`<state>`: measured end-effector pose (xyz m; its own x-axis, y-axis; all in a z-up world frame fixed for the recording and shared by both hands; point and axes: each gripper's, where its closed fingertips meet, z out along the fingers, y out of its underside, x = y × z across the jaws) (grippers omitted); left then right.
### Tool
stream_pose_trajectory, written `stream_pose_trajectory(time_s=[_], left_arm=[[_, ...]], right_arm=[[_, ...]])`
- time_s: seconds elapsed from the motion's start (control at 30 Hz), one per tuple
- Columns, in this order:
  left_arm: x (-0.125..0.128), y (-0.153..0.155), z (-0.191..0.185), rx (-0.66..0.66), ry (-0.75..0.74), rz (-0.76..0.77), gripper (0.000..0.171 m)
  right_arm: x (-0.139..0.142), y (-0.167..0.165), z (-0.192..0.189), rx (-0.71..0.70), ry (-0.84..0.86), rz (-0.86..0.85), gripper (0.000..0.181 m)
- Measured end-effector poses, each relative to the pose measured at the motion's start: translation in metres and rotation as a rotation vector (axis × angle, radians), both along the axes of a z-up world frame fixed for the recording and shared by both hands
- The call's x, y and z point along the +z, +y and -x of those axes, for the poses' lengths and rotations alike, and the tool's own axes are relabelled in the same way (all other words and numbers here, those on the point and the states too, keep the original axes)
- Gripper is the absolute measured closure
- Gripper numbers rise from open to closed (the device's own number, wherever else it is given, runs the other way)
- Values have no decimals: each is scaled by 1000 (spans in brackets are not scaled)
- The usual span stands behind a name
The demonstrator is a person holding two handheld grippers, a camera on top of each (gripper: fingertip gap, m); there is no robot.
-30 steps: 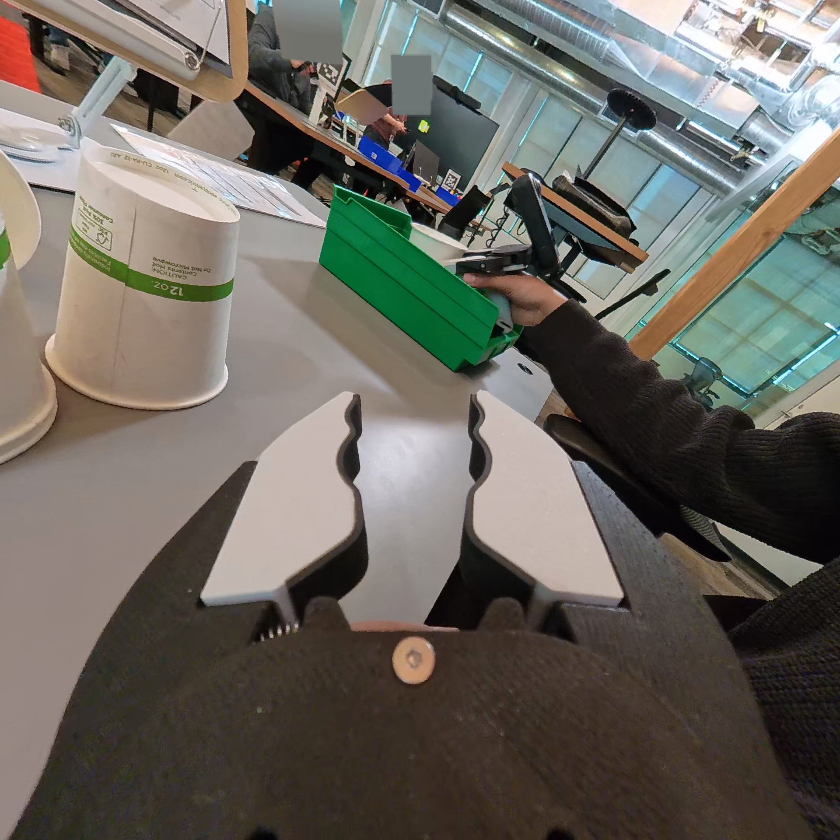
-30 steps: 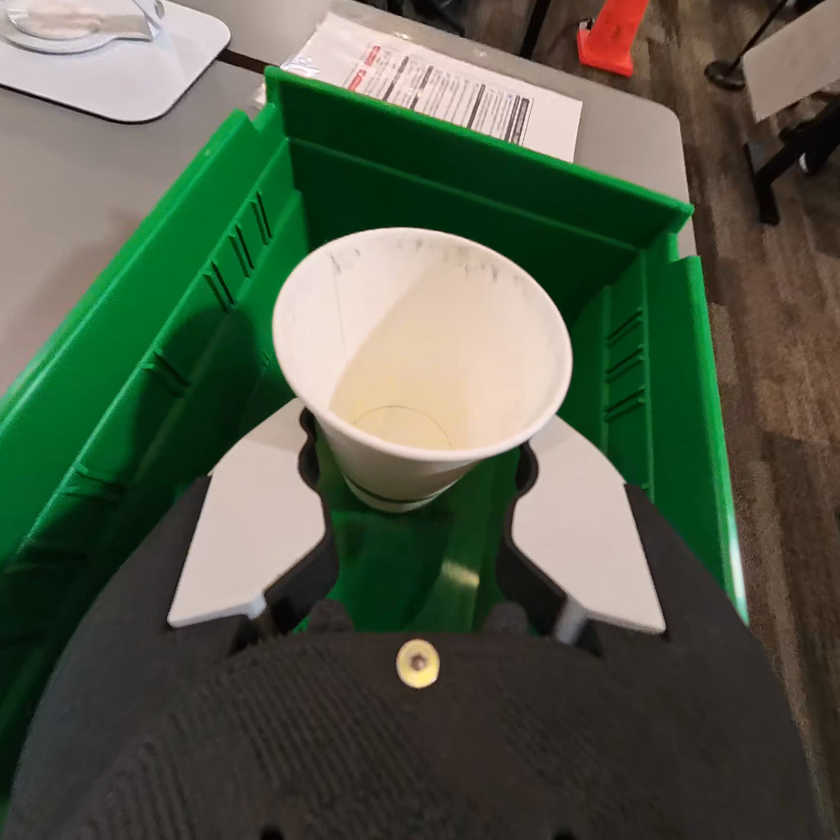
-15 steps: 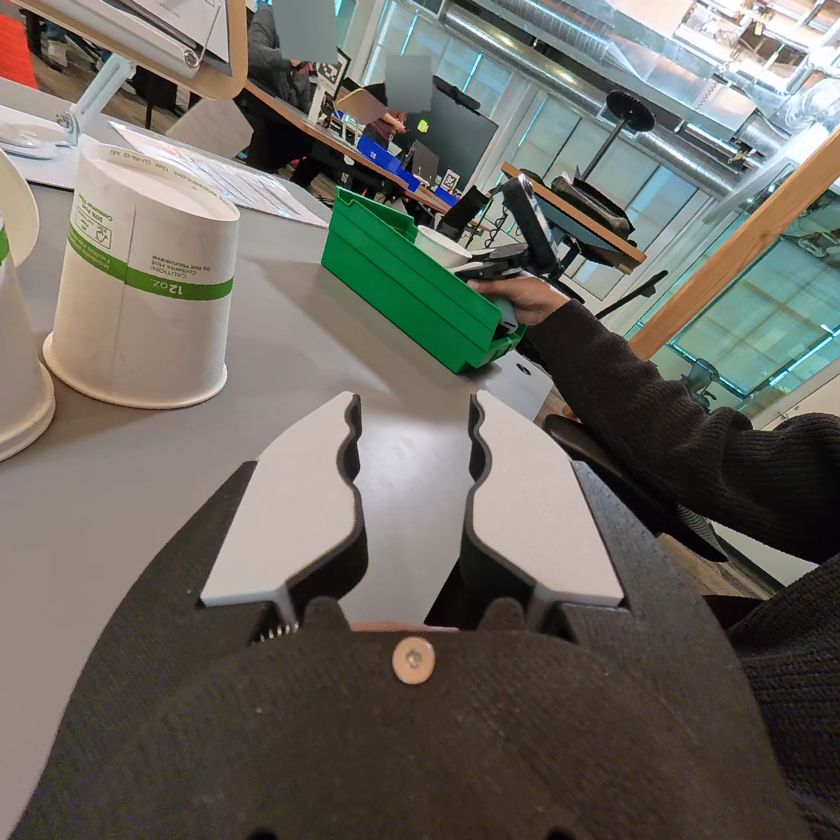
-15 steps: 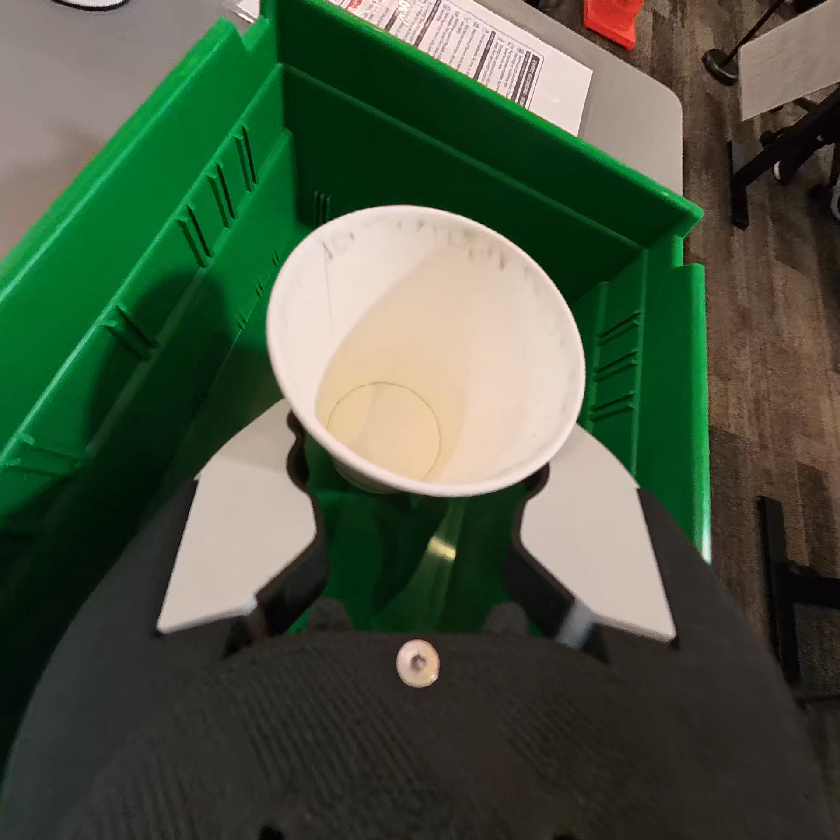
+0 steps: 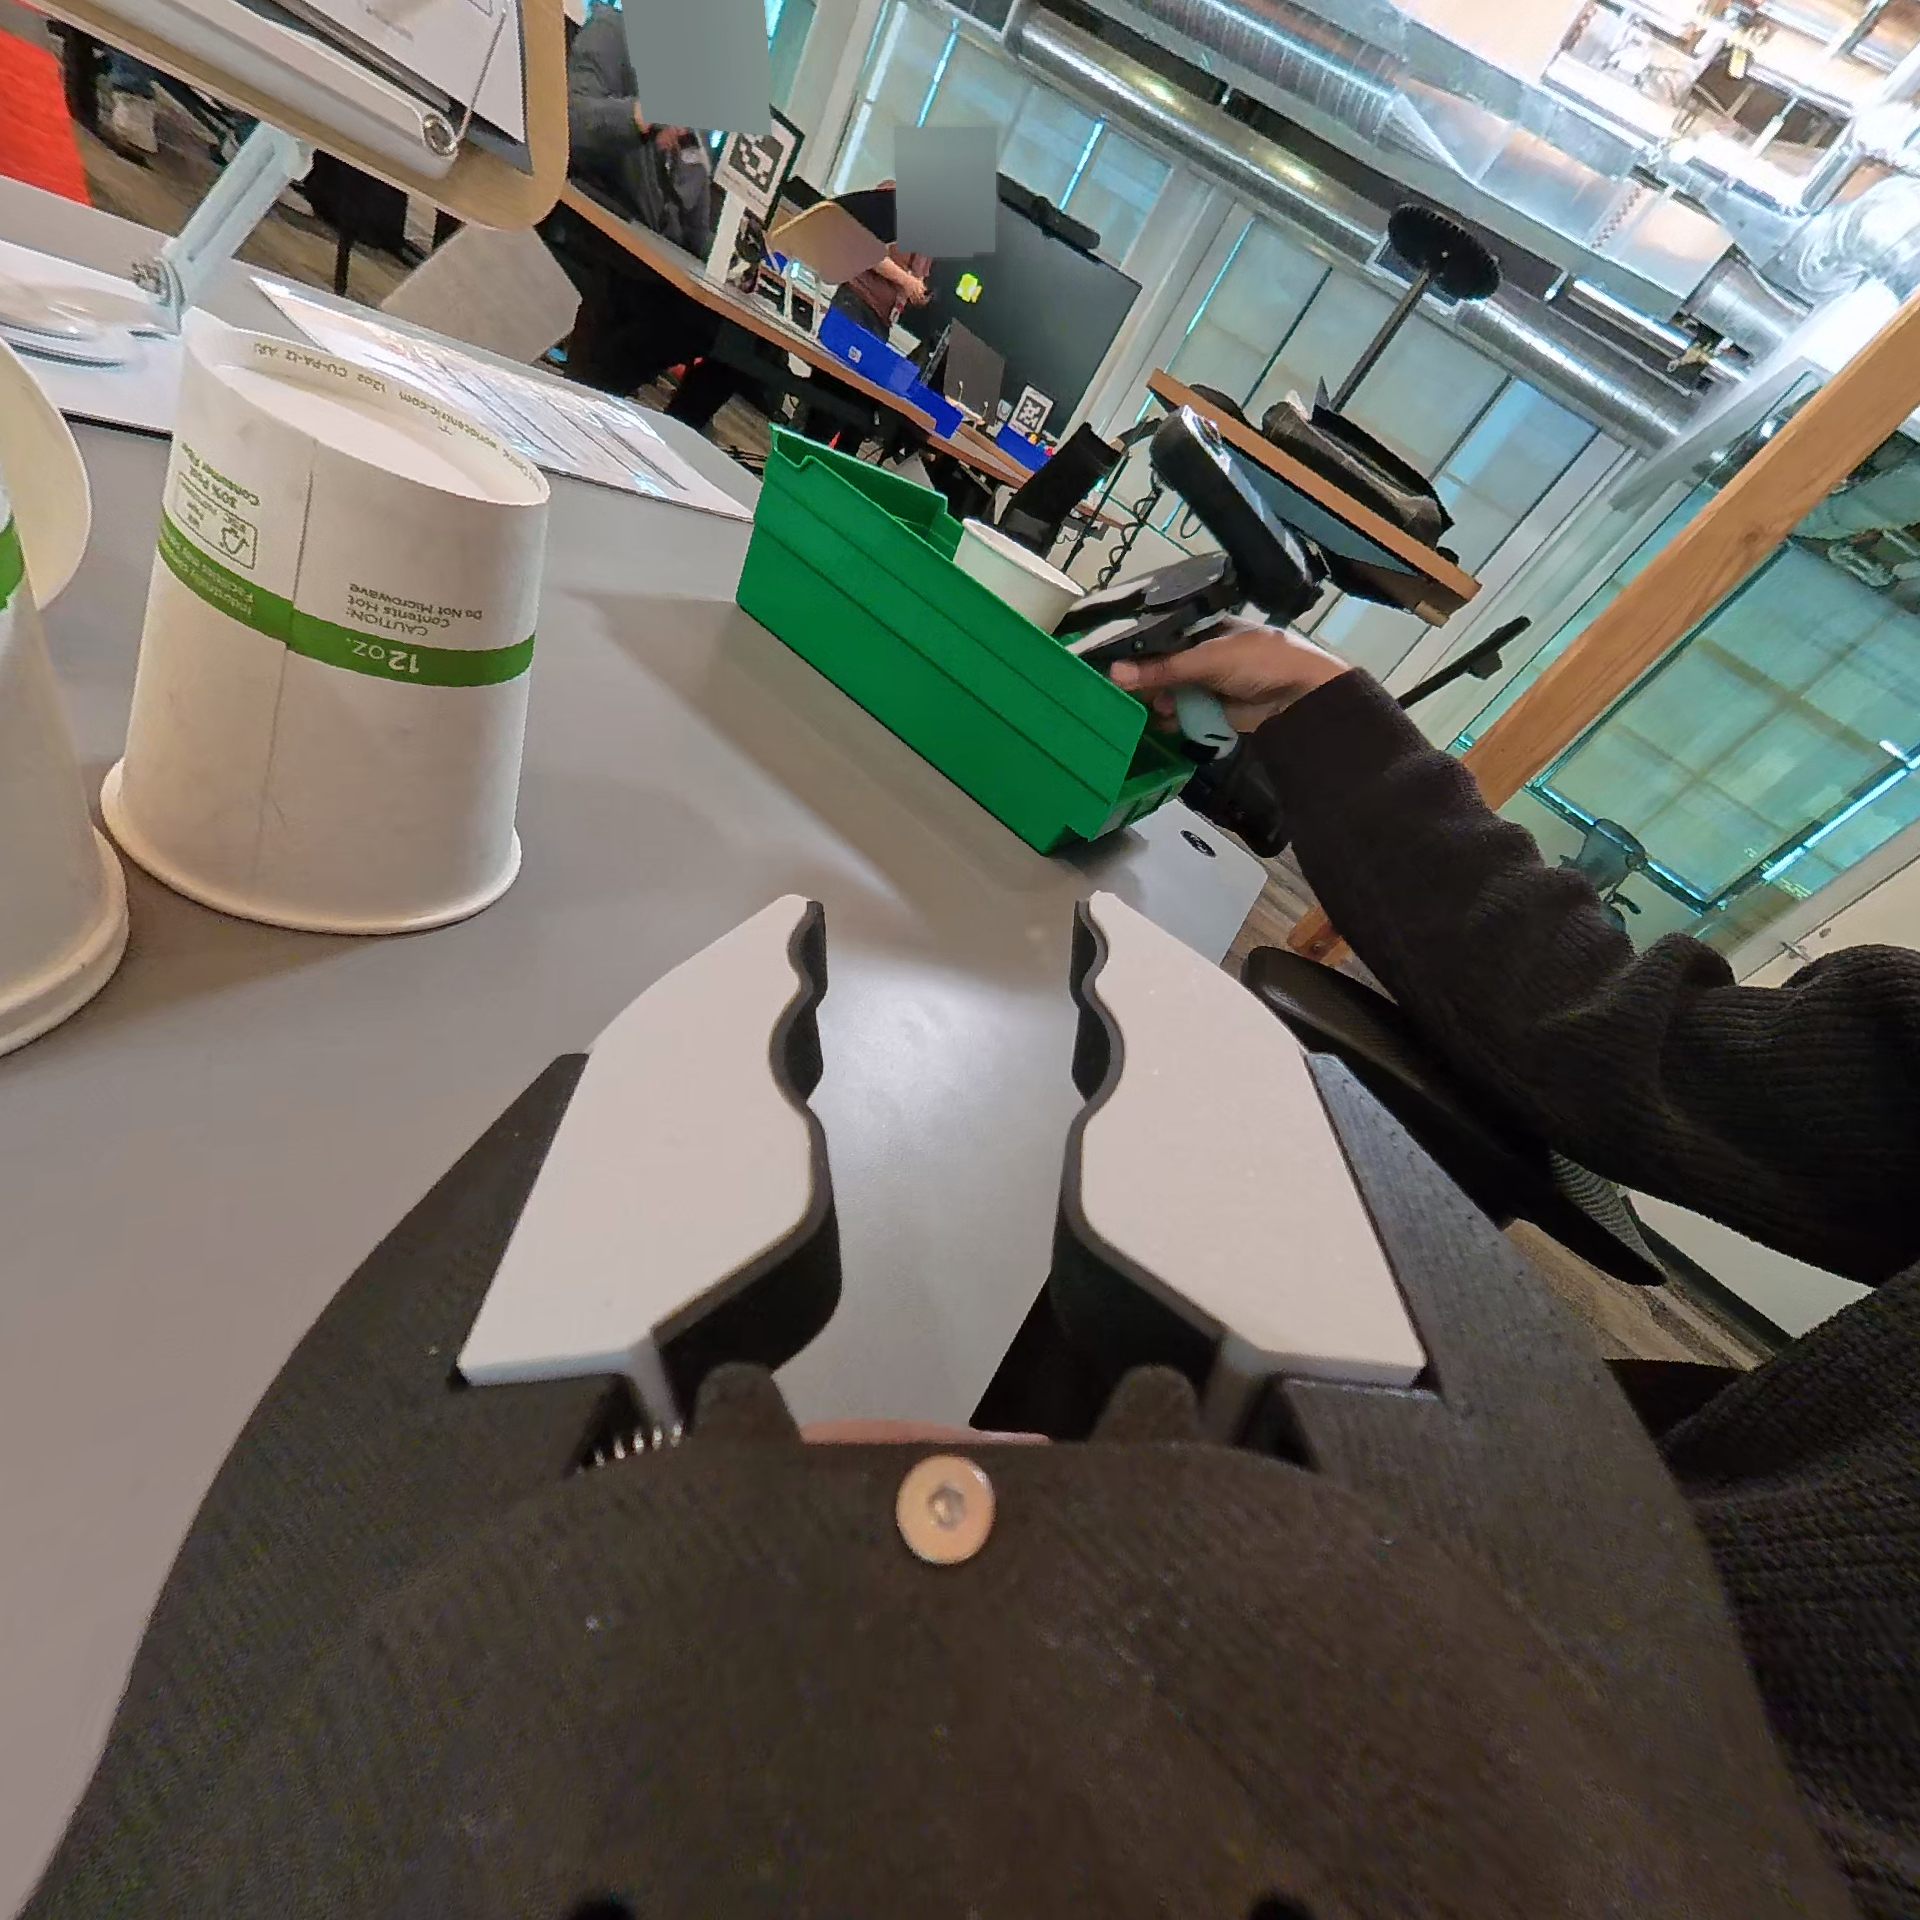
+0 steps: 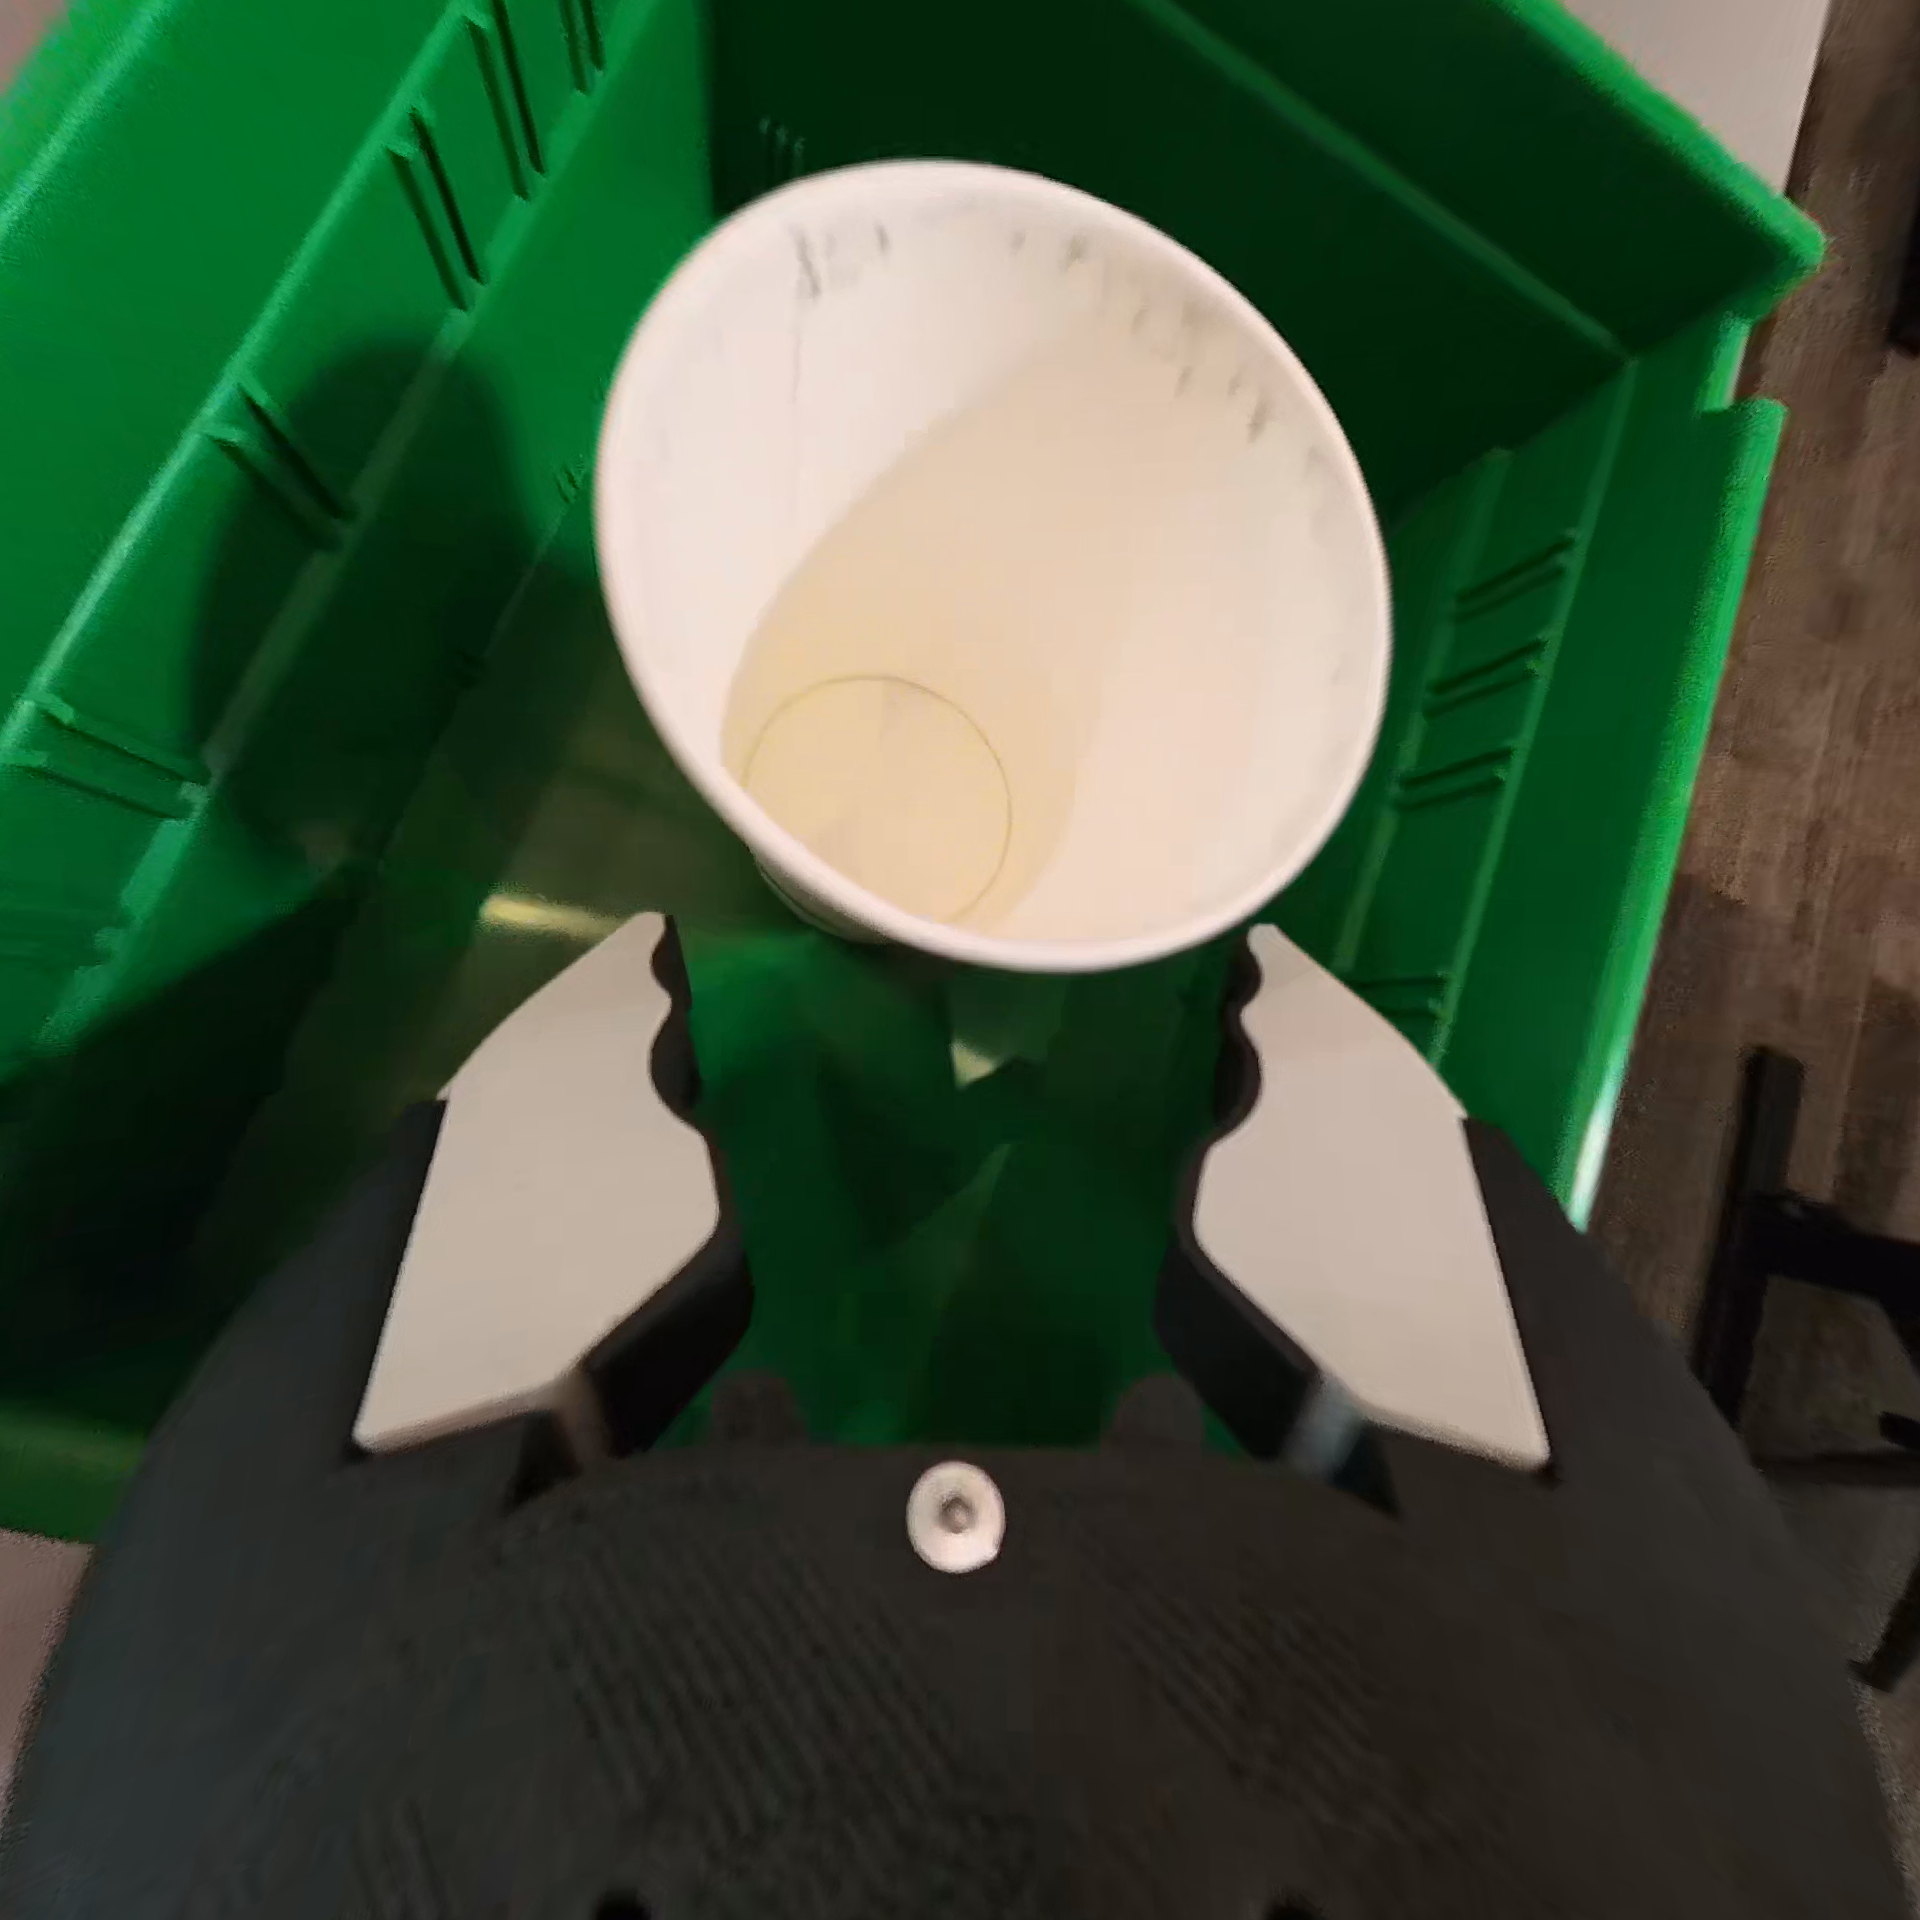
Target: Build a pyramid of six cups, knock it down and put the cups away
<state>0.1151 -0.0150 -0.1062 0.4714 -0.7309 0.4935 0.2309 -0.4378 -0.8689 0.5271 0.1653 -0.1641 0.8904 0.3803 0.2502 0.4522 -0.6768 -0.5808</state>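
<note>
- White paper cup [image 6: 992,561], empty, mouth up, stands inside green plastic bin [image 6: 260,436], leaning a little.
- Right gripper [image 6: 956,997] jaws spread, holding nothing; tips just short of cup rim, no contact visible.
- Likely very light, thin-walled, crushes easily; safest hold looks like mid-wall, gentle squeeze.
- Left gripper [image 5: 945,961] jaws parted, empty, over grey table [image 5: 675,769].
- Upside-down white paper cup with green band [image 5: 322,665] nearby to its left.

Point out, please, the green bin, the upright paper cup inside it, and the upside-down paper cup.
green bin [image 6: 260,436], right wrist view, on its left inner wall.
upright paper cup [image 6: 1039,499], right wrist view, on its inner wall.
upside-down paper cup [image 5: 332,665], left wrist view, on its side.
</note>
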Motion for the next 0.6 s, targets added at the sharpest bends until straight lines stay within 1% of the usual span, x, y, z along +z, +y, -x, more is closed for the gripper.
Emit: stream_pose_trajectory(time_s=[0.07,0.17,0.3,0.37,0.43,0.5,0.53,0.6], left_arm=[[0,0,0,-1,-1,1,126],[0,0,0,-1,2,0,125],[0,0,-1,-1,2,1,126],[-1,1,-1,-1,1,2,126],[-1,1,-1,-2,4,3,126],[-1,0,-2,-3,5,1,126],[-1,0,-2,-4,5,0,126],[0,0,-2,-3,4,-2,126]], right_arm=[[4,-3,-5,-33,33,5,85],[17,-6,-4,-39,126,-10,88],[55,-6,-2,-52,200,-114,96],[81,-7,11,-33,213,-167,96],[112,-9,32,17,198,-256,96],[142,-11,64,82,219,-353,96],[155,-13,85,122,258,-398,96],[174,-19,136,226,400,-457,99]])
